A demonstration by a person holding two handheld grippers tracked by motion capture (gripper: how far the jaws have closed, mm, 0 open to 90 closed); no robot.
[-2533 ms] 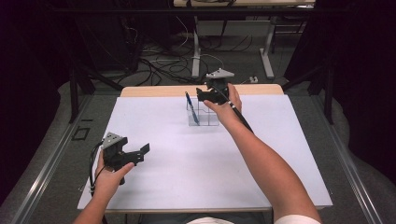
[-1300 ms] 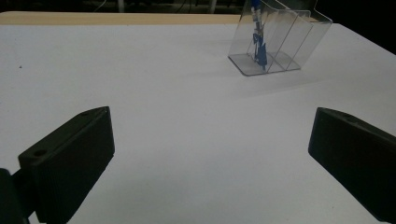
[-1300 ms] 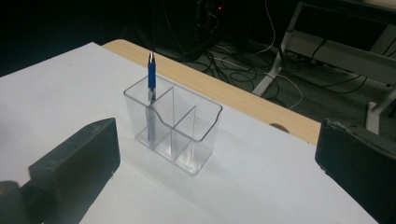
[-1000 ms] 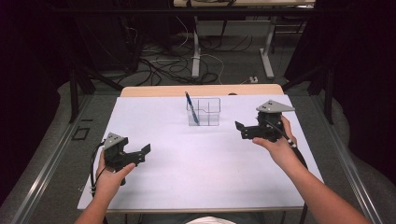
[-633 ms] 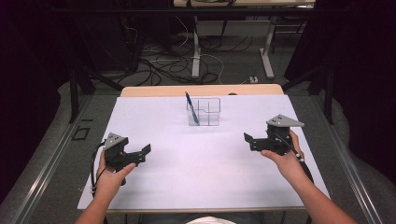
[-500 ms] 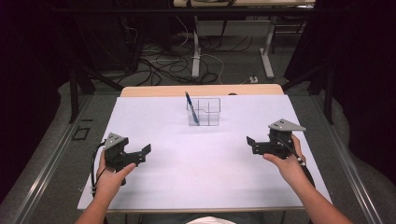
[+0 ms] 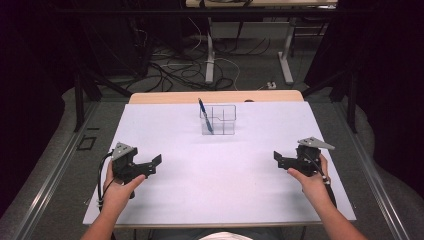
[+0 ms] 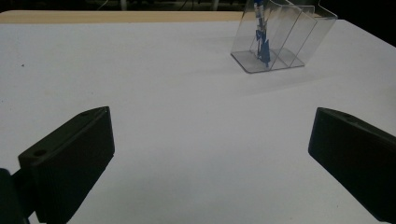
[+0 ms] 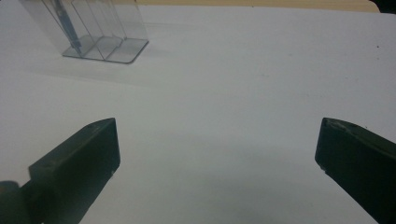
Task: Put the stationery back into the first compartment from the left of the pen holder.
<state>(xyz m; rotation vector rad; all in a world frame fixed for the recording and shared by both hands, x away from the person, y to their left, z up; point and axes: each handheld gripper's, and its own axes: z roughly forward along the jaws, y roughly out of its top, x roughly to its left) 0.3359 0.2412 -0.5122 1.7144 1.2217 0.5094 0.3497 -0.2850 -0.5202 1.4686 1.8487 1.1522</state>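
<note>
Both grippers, left (image 7: pixel 150 165) and right (image 7: pixel 281 159), rest with fingers spread, empty; the pen (image 7: pixel 205 116) ahead leans in a light organizer (image 7: pixel 218 120) that could tip if nudged.

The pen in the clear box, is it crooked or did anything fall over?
Nothing has fallen. The blue pen leans in the left end of the clear holder, top tilted left. The holder stands upright on the white table.
</note>
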